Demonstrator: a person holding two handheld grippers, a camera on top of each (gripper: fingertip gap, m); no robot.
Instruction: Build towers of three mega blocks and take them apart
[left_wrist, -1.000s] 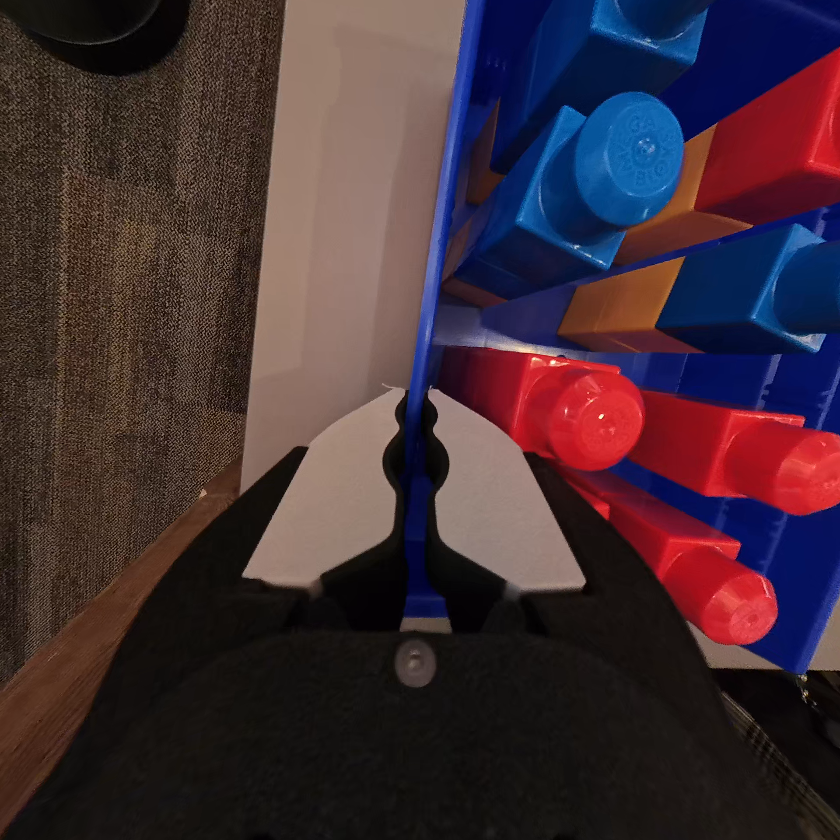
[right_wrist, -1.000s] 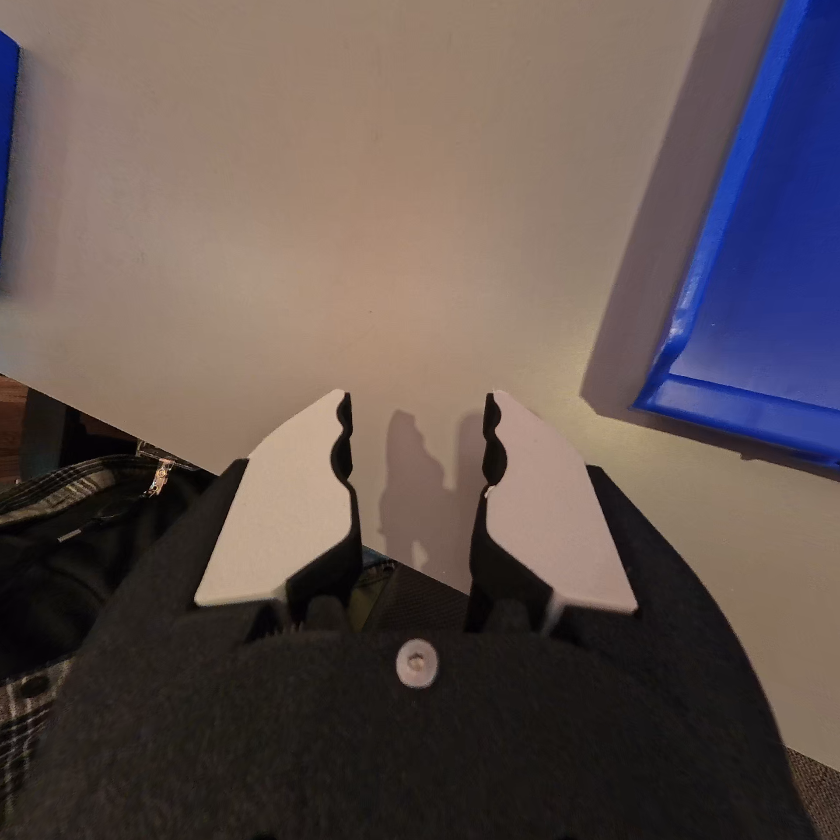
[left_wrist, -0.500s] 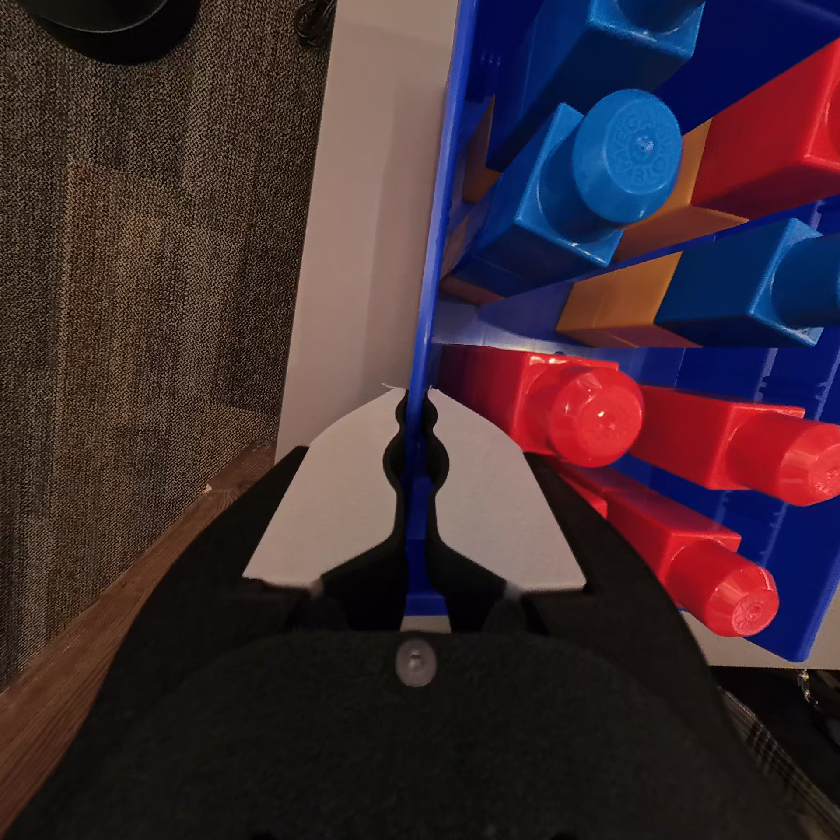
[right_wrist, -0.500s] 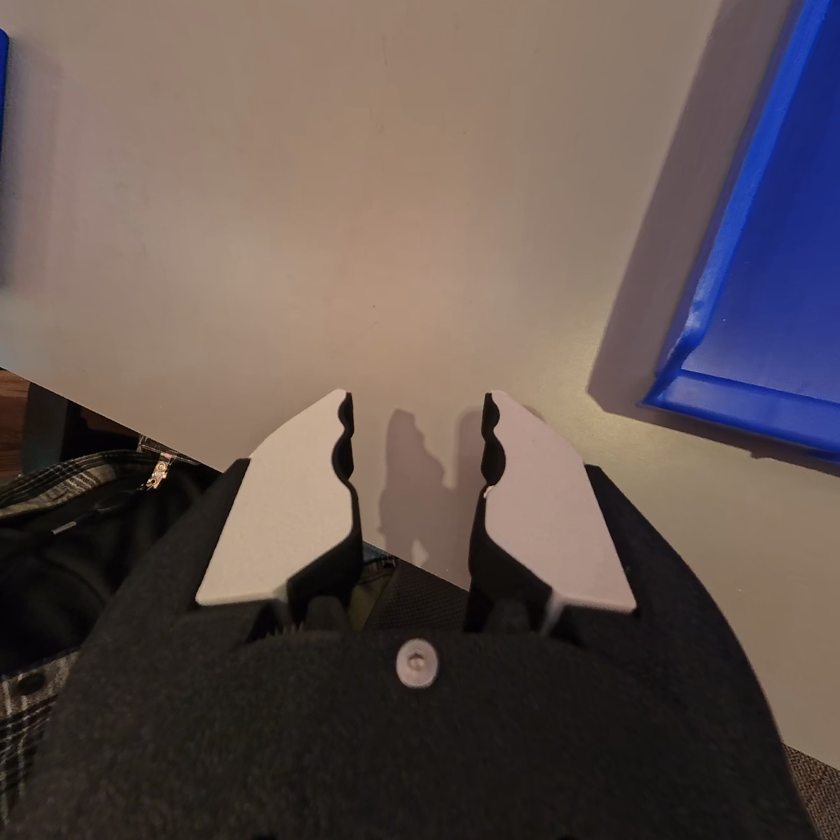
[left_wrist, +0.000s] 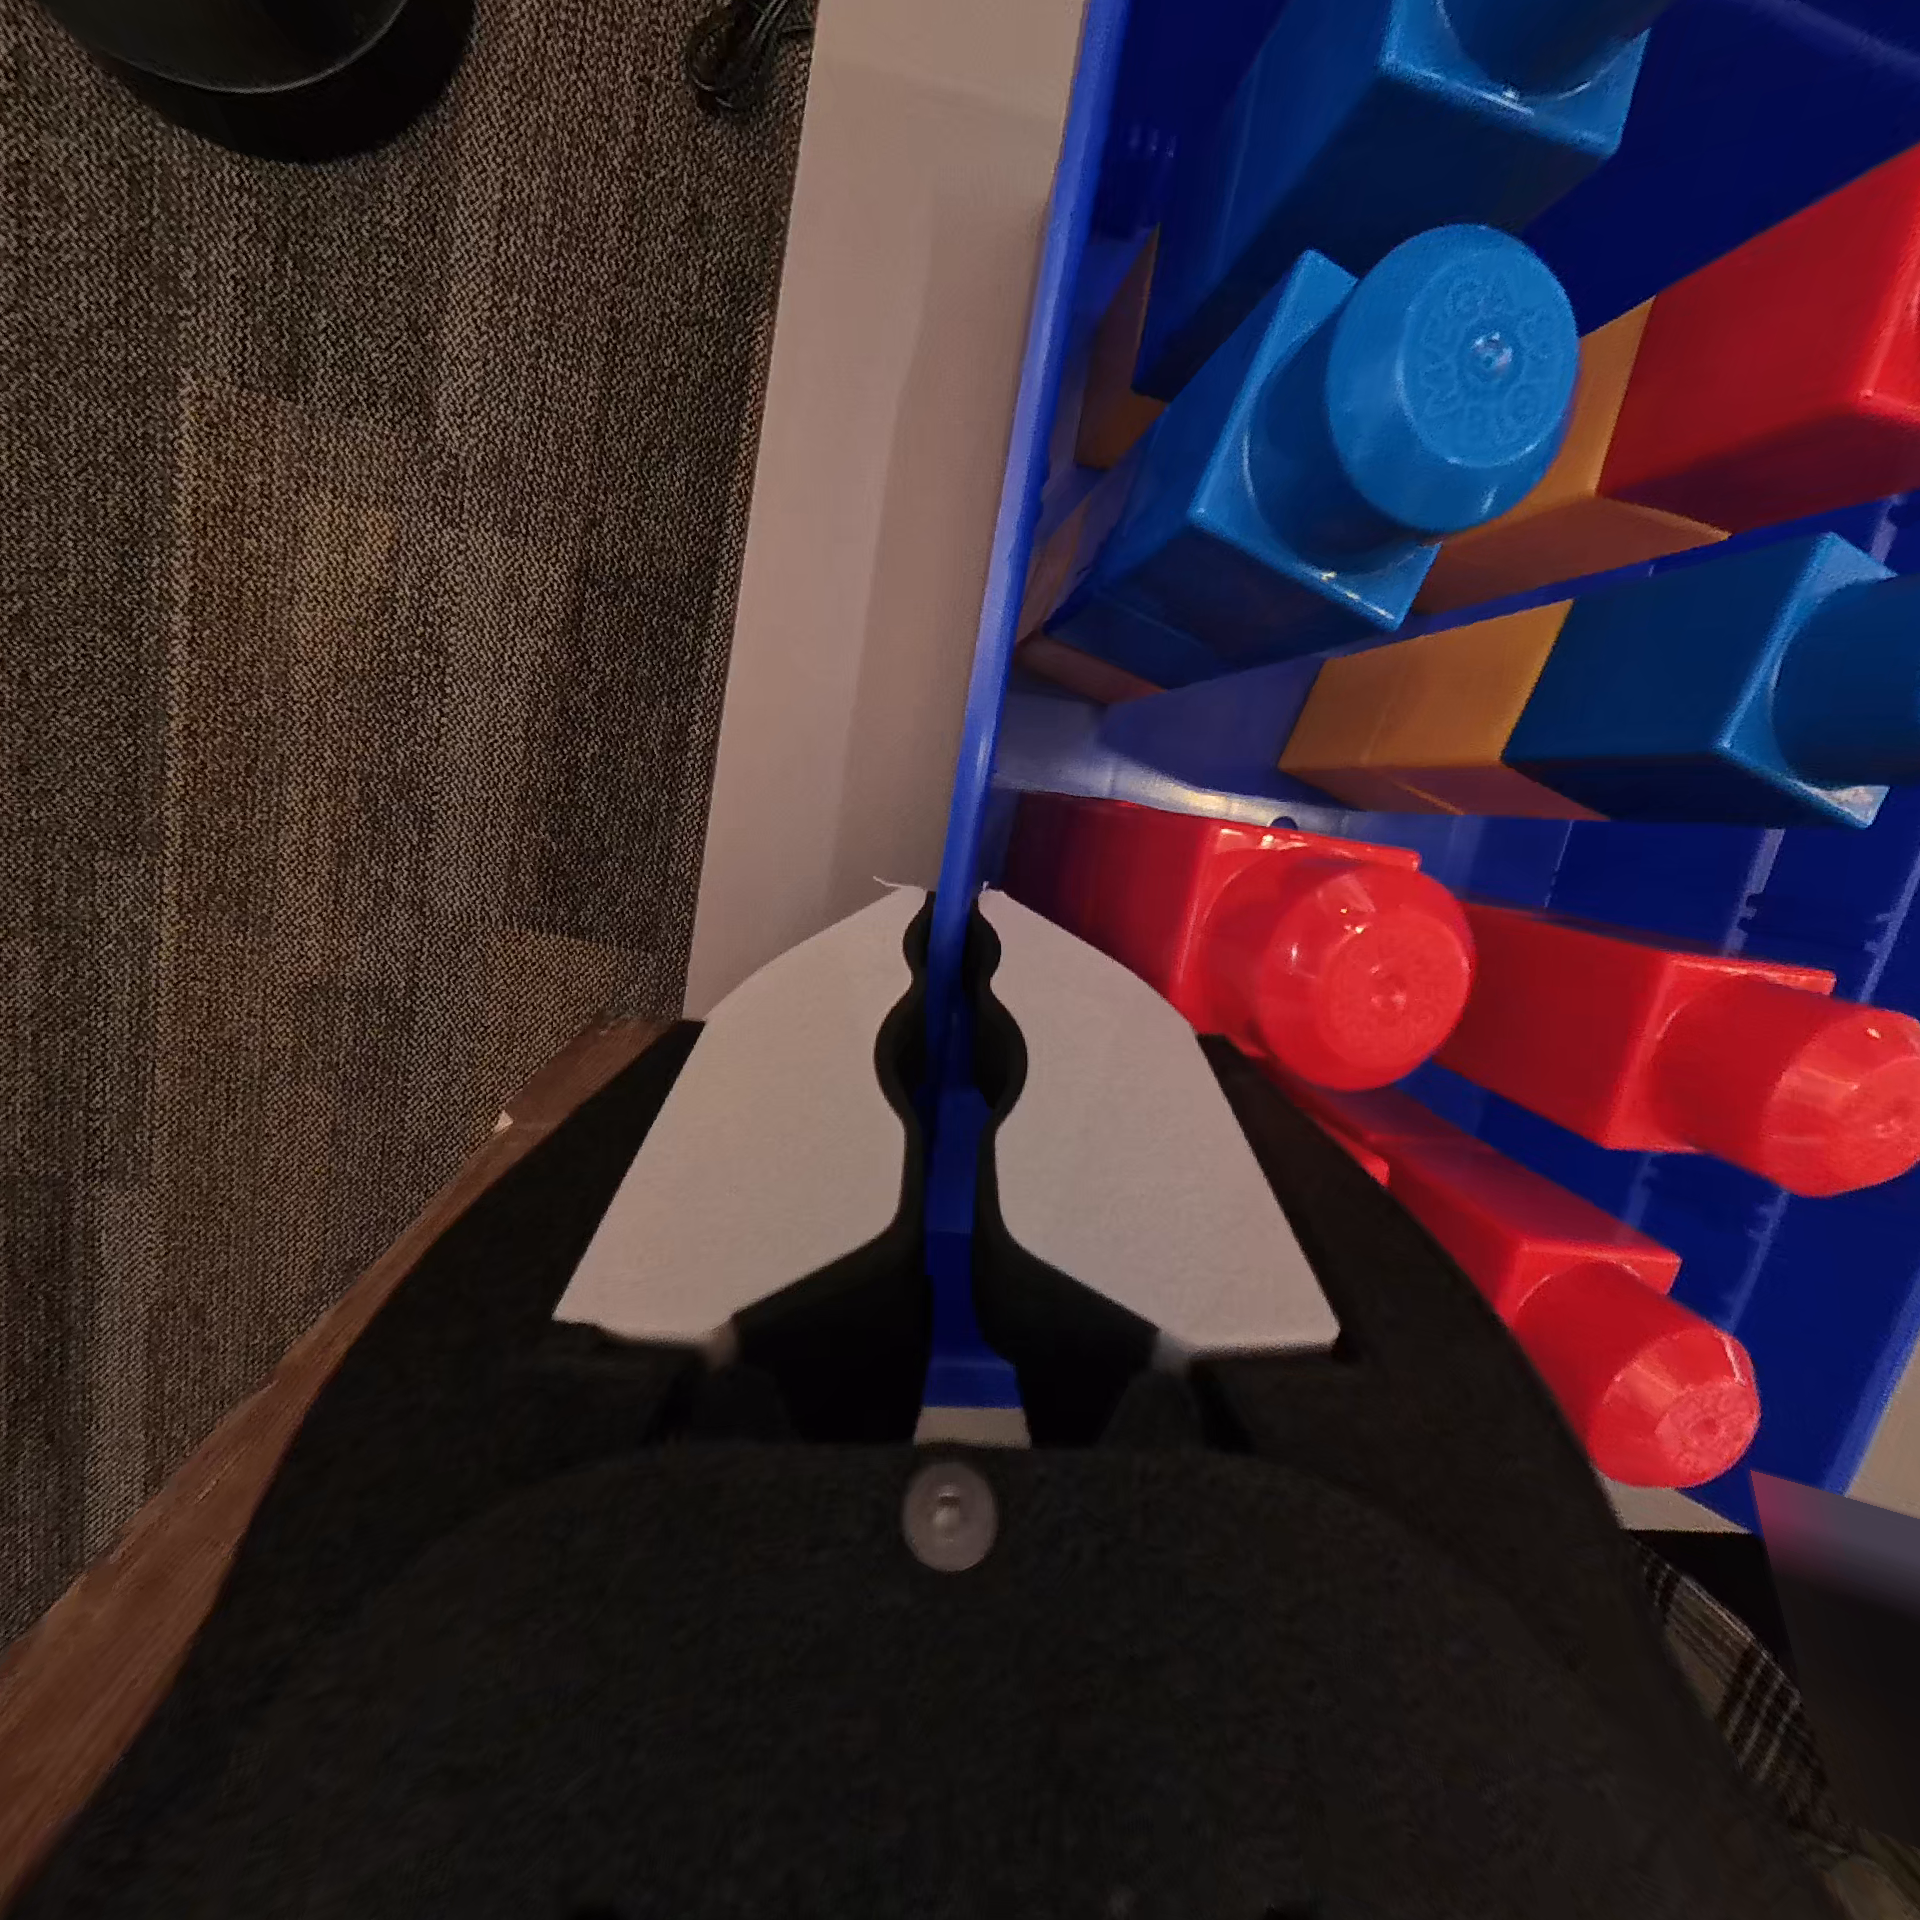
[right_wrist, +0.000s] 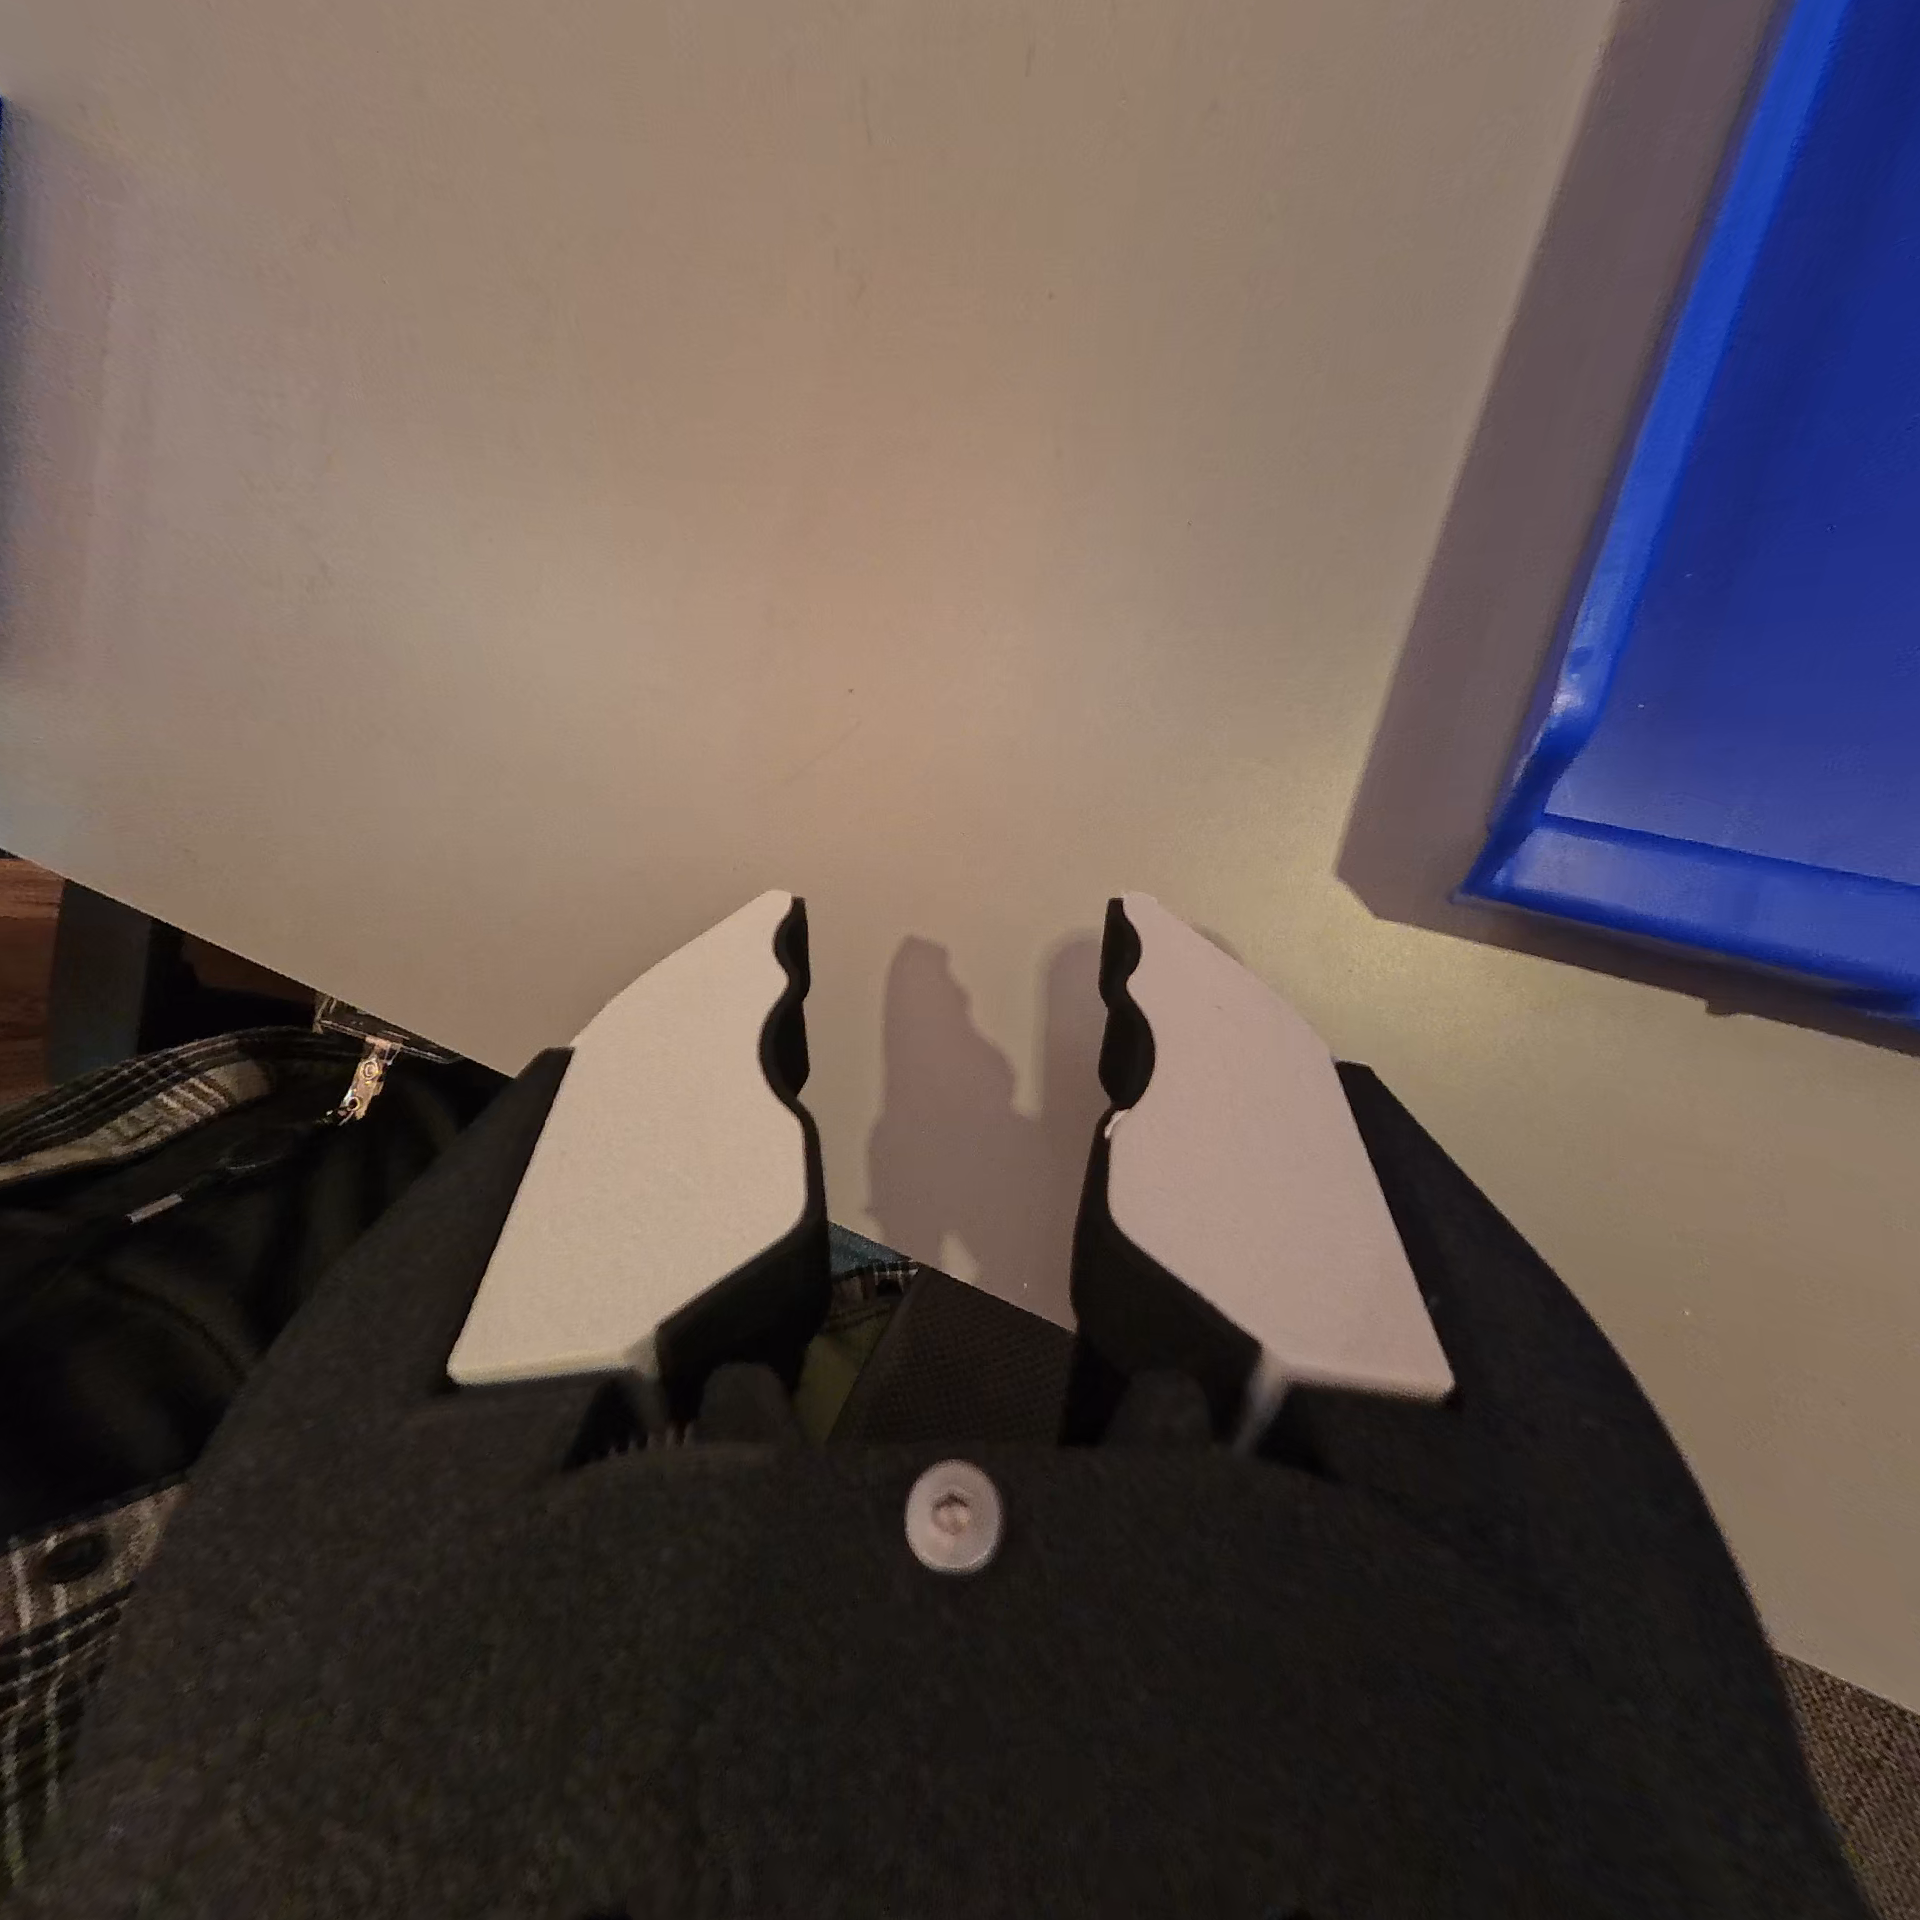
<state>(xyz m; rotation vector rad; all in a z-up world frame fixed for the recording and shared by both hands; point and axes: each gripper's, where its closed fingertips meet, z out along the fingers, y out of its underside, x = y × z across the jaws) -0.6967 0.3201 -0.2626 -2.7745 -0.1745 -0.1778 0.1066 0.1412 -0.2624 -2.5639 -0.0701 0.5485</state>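
1. White tabletop (right_wrist: 831, 468) fills the right wrist view; grey carpet (left_wrist: 312, 623) appears only in the left.
2. Left gripper (left_wrist: 951, 914) is clamped on the wall of a blue bin (left_wrist: 997, 623).
3. Only there: red blocks (left_wrist: 1340, 966), blue blocks (left_wrist: 1351, 436) and orange blocks (left_wrist: 1423, 717) stacked inside.
4. Right gripper (right_wrist: 954, 914) hangs over the table with fingers apart, empty; a second blue bin (right_wrist: 1683, 894) lies far right.

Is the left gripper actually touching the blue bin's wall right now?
Touching. The left wrist view shows the left gripper shut on the blue bin wall, no gap either side.
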